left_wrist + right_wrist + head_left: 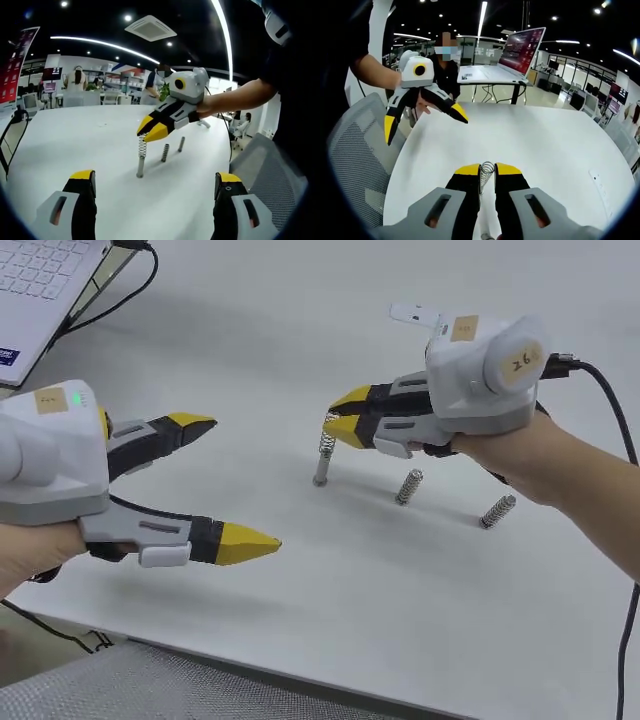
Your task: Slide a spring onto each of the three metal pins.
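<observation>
The right claw [333,418] is nearly closed, pinching the top of a spring [326,444] that covers the upper part of an upright pin [321,473] on the desk [300,600]. The left claw [245,481] hangs wide open and empty, well apart. A second spring [408,486] and third spring [497,511] look already seated. Keep the spring in line with the pin, press straight down, then release.

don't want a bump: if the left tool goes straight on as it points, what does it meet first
Likely the upright pin carrying the spring, roughly centred ahead of the open left tool in its own view. The right tool grips that spring's top; depth is unclear, so it might touch first.
</observation>
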The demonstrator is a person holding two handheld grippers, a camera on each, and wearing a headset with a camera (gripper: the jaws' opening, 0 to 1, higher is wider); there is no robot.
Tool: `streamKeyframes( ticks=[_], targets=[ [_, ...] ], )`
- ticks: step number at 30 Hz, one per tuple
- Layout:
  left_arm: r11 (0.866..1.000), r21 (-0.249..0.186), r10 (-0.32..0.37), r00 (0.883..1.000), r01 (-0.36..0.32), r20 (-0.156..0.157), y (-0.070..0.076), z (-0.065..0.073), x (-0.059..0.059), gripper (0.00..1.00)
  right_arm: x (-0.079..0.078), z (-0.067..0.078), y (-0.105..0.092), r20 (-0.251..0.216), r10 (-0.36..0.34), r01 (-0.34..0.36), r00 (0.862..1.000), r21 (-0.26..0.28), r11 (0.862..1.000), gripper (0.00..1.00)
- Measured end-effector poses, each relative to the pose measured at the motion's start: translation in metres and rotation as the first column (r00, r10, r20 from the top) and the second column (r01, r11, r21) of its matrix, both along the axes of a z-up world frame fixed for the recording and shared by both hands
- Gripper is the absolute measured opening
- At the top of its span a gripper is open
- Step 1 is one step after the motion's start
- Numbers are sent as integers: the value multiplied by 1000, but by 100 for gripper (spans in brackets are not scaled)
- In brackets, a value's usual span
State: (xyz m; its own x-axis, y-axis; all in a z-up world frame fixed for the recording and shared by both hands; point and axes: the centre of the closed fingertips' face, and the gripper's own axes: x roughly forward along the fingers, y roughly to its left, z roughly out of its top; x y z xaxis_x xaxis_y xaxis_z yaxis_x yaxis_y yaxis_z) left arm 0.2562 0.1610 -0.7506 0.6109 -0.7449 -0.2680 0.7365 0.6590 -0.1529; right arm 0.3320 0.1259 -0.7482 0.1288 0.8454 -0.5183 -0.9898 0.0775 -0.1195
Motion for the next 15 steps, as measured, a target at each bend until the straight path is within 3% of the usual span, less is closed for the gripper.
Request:
streamKeyframes(
  ticks=[15],
  targets=[
    [1000, -1, -4, 1000, 4, 9, 0, 3, 0, 97, 0, -7, 0, 0, -8, 8, 1000, -7, 1000, 8]
  ],
)
